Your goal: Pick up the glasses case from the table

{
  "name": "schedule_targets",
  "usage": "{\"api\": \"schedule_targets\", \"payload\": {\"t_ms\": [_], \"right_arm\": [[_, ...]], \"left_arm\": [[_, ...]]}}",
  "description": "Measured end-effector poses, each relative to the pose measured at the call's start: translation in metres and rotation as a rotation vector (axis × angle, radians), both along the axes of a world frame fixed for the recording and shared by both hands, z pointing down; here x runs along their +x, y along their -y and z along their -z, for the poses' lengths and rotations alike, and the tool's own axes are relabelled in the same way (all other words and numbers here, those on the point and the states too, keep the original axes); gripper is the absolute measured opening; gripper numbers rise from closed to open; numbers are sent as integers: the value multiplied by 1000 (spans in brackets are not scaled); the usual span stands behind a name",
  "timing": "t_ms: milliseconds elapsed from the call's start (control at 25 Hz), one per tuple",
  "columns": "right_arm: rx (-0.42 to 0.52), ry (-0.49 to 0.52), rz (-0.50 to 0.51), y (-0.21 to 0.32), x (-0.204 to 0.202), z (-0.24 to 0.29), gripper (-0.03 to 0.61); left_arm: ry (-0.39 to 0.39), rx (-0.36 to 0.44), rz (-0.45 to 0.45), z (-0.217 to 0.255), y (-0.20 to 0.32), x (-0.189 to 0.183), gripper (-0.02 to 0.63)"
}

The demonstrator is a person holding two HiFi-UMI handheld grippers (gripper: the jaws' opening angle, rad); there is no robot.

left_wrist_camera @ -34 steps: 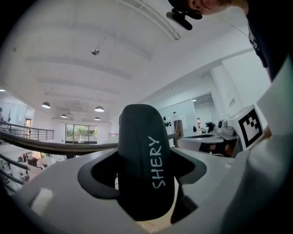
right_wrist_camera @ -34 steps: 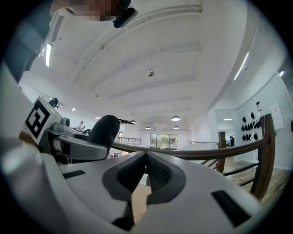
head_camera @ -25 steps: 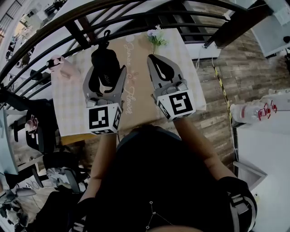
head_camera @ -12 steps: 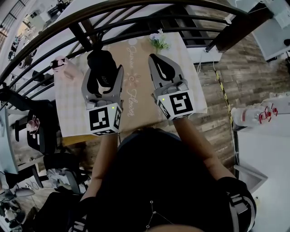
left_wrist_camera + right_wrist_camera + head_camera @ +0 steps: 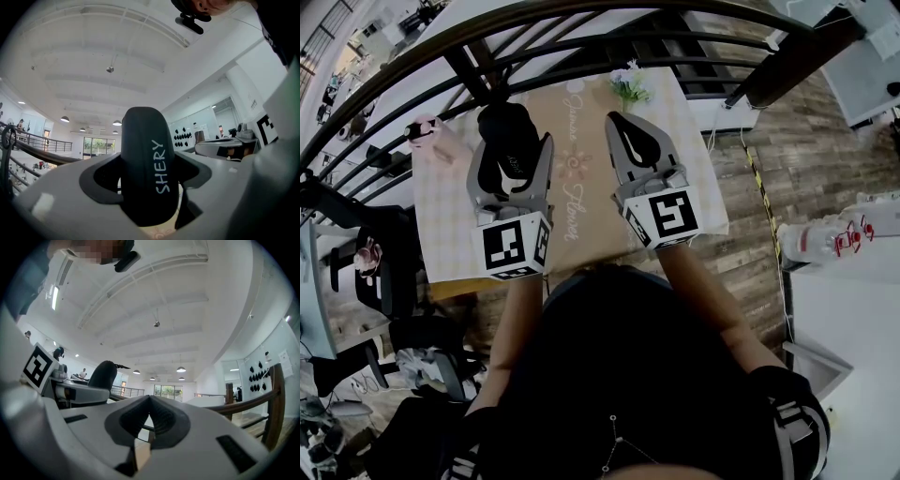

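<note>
The black glasses case (image 5: 507,129) with white lettering is held up off the table, my left gripper (image 5: 517,152) shut on it. In the left gripper view the case (image 5: 144,168) stands on end between the grey jaws and points at the ceiling. My right gripper (image 5: 617,124) hovers beside it on the right, above the table, shut with nothing between its pads. The right gripper view shows the closed fingertips (image 5: 150,400) meeting at a point, with the case (image 5: 103,374) off to the left.
The checked table (image 5: 450,225) carries a brown runner (image 5: 581,192), a small vase of flowers (image 5: 628,84) at the far edge and a pink object (image 5: 427,139) at the left. A dark curved railing (image 5: 581,42) runs behind the table. Wooden floor lies to the right.
My left gripper has carried the glasses case slightly higher and away from me. The right gripper has hardly moved.
</note>
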State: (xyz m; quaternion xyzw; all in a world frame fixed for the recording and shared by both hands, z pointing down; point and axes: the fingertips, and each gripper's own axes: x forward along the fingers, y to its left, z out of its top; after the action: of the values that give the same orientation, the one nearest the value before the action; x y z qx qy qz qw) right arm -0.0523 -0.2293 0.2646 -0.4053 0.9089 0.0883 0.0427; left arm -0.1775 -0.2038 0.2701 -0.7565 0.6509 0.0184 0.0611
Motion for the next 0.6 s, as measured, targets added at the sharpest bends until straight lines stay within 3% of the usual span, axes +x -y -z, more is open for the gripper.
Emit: {"api": "schedule_targets", "payload": {"t_ms": [600], "right_arm": [[-4,-33,-4,4,-2,-5,8]], "left_arm": [[-1,-3,0,-2,3,1,349]]}}
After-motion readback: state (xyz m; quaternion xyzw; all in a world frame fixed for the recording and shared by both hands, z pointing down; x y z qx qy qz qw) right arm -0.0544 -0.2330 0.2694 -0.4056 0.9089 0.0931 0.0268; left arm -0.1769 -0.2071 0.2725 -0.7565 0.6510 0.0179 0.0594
